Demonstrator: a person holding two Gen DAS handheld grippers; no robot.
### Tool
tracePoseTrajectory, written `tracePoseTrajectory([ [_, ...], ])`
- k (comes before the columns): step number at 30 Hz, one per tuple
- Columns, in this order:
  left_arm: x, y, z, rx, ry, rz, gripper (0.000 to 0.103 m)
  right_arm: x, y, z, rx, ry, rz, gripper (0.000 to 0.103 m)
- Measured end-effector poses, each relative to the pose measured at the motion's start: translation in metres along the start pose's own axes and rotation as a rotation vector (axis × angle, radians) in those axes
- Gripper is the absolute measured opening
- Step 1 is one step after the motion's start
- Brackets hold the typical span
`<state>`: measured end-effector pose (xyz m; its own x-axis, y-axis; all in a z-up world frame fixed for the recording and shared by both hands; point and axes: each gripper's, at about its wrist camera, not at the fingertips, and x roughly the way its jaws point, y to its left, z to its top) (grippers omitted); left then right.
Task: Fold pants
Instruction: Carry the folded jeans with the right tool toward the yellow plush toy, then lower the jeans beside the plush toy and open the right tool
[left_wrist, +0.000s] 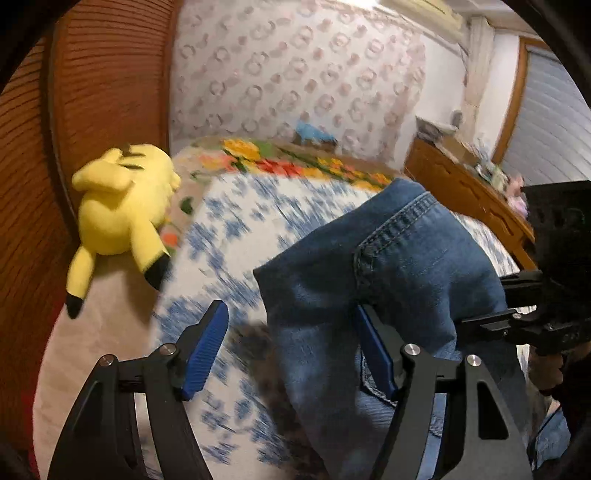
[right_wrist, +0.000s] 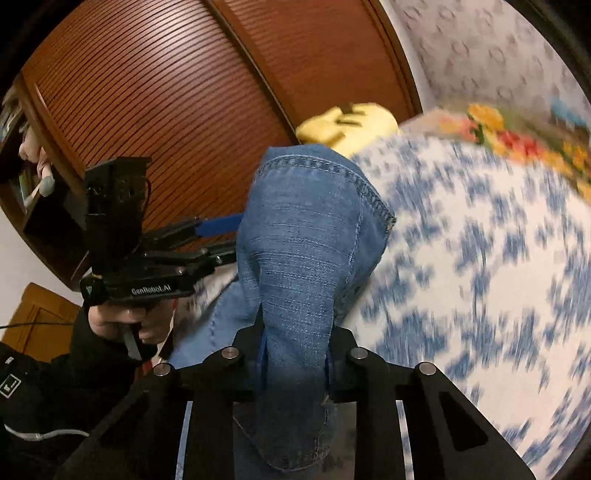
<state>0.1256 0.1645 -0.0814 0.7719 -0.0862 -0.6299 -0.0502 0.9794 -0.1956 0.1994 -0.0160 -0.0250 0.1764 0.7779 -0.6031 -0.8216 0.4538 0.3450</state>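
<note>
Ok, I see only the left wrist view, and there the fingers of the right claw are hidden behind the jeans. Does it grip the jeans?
Observer: Yes. In the right wrist view the right claw is shut on a hanging fold of the jeans.
Operator: And how does my left claw look from that side?
Observer: The left claw shows only one blue finger, to the left of the jeans, with its tip at the edge of the denim. The other finger is hidden behind the cloth.
</note>
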Motion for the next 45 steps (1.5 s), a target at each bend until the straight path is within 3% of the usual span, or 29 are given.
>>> tracePoseTrajectory([
  [5, -0.017, 0.032, 0.036, -0.030, -0.085, 0.059, 0.071, 0.016, -0.001, 0.050, -0.039, -0.068, 0.004, 0.023],
  [14, 0.004, 0.059, 0.089, -0.007, -0.116, 0.136, 0.071, 0.091, -0.064, 0.134, 0.058, -0.184, -0.021, 0.023],
  [18, 0.021, 0.057, 0.096, 0.002, -0.115, 0.152, 0.071, 0.116, -0.093, 0.148, 0.123, -0.208, -0.109, 0.023],
  [19, 0.027, 0.056, 0.096, 0.004, -0.104, 0.147, 0.071, 0.122, -0.100, 0.149, 0.104, -0.190, -0.085, 0.023],
  [22, 0.041, 0.051, 0.094, 0.017, -0.077, 0.140, 0.071, 0.130, -0.114, 0.148, 0.136, -0.142, -0.151, 0.029],
  [27, 0.059, 0.043, 0.084, 0.045, -0.020, 0.135, 0.071, 0.127, -0.123, 0.143, 0.093, -0.058, -0.232, 0.051],
  [30, 0.068, 0.041, 0.074, 0.063, 0.023, 0.145, 0.071, 0.108, -0.123, 0.152, 0.067, -0.056, -0.270, 0.051],
  [34, 0.075, 0.043, 0.062, 0.066, 0.066, 0.153, 0.071, 0.079, -0.085, 0.161, -0.034, -0.131, -0.394, 0.051],
  [37, 0.076, 0.043, 0.056, 0.060, 0.077, 0.152, 0.071, 0.077, -0.064, 0.169, -0.078, -0.170, -0.295, 0.051],
  [40, 0.076, 0.044, 0.051, 0.056, 0.086, 0.152, 0.071, 0.096, -0.050, 0.174, -0.159, -0.164, -0.262, 0.049],
  [45, 0.081, 0.046, 0.044, 0.037, 0.101, 0.137, 0.071, 0.127, -0.086, 0.182, -0.092, -0.077, -0.361, 0.039],
])
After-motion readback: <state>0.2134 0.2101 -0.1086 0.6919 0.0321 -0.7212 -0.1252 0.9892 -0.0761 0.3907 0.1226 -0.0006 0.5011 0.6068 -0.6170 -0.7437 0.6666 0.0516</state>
